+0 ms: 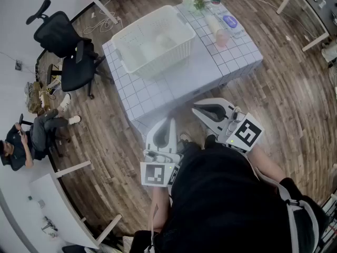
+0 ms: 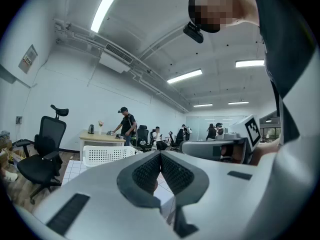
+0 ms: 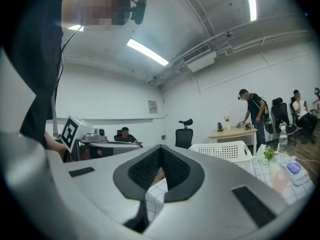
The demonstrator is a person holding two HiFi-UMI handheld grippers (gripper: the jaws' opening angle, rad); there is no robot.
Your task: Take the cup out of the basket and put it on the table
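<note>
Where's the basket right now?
In the head view, the white basket stands on the left half of the checked table, with the bottles to its right.

Grid-patterned table [image 1: 196, 76] under a white perforated basket [image 1: 158, 60], a pinkish bottle [image 1: 221, 37], a small plant [image 1: 196, 3]

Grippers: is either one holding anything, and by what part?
Nothing is held. The left gripper and the right gripper both have their jaws together with nothing between them, short of the basket on the table.
</note>
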